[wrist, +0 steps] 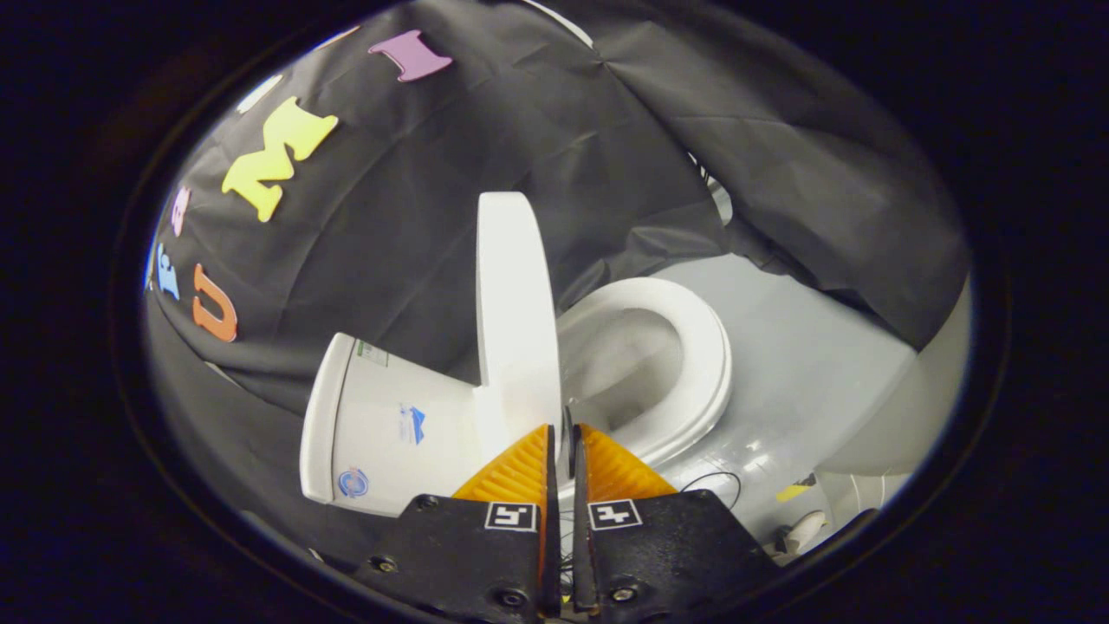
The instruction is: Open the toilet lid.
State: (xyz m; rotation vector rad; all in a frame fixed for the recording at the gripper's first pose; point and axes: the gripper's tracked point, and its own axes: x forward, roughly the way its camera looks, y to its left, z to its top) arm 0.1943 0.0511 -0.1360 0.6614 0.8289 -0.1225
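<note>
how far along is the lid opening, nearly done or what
Mostly done: the white plastic toilet lid stands raised on edge, clear of the white oval seat, with the bowl open to view. In hand: the gripper has its fingers nearly closed around the lid's lower edge; whether both press on it is unclear. Left: probably resting the lid back toward the white tank, then letting go.

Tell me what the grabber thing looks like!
The gripper has two wedge-shaped fingers with ridged faces. Each sits on a black block fixed with screws and carrying a small square black-and-white marker. Thin dark wires show in the gap between the blocks.
</note>
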